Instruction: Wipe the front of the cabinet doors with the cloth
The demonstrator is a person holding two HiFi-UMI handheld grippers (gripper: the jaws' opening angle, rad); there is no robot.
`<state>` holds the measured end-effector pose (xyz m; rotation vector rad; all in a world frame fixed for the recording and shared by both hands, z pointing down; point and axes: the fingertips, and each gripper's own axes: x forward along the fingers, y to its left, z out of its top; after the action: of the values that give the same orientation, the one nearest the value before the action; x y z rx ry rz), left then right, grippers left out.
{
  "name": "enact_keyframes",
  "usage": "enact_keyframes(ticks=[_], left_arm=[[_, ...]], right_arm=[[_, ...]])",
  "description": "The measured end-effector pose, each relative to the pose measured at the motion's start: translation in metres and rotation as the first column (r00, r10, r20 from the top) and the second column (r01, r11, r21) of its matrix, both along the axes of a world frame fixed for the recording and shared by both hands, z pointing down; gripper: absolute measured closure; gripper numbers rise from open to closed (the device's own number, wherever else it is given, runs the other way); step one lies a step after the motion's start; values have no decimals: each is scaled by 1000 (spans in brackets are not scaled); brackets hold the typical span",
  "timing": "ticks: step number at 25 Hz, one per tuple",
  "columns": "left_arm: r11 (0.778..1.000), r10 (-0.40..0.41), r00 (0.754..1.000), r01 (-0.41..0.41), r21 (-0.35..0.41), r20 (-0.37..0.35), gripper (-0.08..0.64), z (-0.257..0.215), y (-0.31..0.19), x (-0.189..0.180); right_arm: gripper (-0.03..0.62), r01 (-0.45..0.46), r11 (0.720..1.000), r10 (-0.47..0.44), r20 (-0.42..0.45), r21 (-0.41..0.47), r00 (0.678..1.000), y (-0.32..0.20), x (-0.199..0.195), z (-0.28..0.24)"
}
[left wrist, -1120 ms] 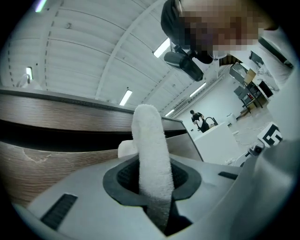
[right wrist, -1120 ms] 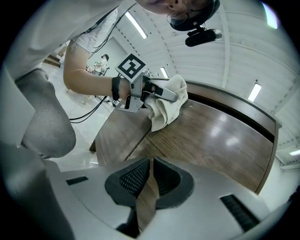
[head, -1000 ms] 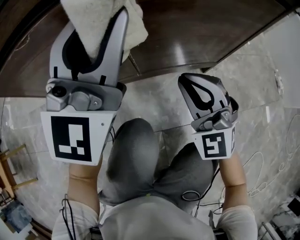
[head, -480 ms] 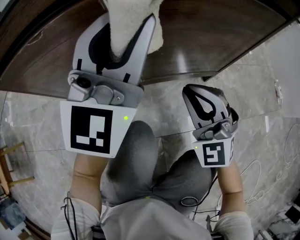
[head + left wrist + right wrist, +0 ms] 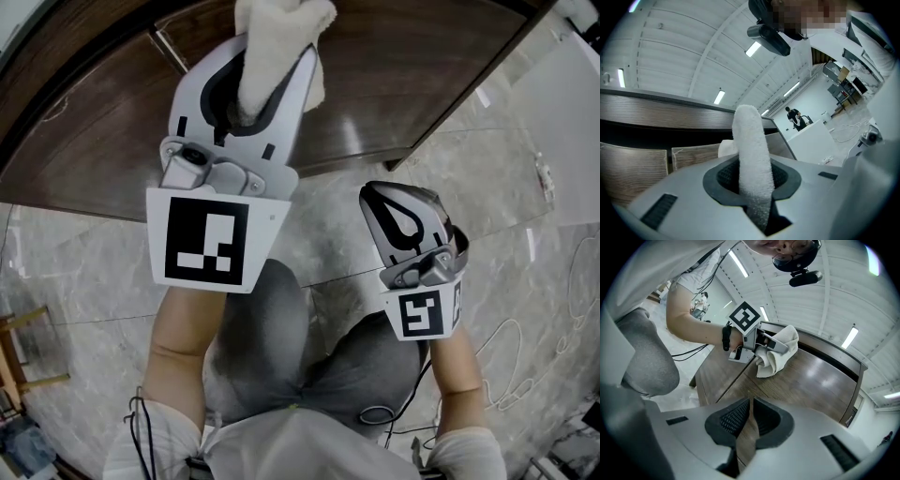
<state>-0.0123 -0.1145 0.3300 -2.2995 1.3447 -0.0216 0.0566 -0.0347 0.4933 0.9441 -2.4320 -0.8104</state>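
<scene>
The left claw (image 5: pixel 273 67) is clamped on the white cloth (image 5: pixel 281 26), which lies against the dark wooden cabinet door (image 5: pixel 403 84). The right claw (image 5: pixel 406 190) is clenched on nothing, off the door.

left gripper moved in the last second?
Yes. The left gripper carried the cloth rightward past the door seam, onto the next cabinet door.

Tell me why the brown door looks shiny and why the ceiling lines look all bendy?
Head view: ceiling lights bounce off the glossy cabinet door, leaving a pale glare patch below and right of the cloth. Right gripper view: the same door shows soft bright streaks. Left gripper view: the wide-angle lens curves the straight ceiling panels and darkens the picture's corners.
</scene>
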Motion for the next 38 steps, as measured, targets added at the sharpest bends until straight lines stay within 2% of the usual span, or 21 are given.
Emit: enact_keyframes(ticks=[4, 10, 18, 38], left_arm=[[1000, 11, 1000, -11, 5, 14, 456, 1, -4, 16], [999, 46, 999, -46, 13, 13, 456, 2, -15, 55], [995, 89, 995, -91, 39, 50, 456, 4, -28, 115], [978, 185, 983, -186, -98, -13, 456, 17, -66, 234]], right_arm=[[541, -6, 1000, 6, 7, 1, 1000, 2, 7, 0], [541, -41, 999, 41, 15, 2, 999, -1, 36, -1], [541, -106, 994, 106, 20, 0, 994, 0, 78, -3], [541, -228, 973, 229, 67, -21, 971, 12, 166, -7]])
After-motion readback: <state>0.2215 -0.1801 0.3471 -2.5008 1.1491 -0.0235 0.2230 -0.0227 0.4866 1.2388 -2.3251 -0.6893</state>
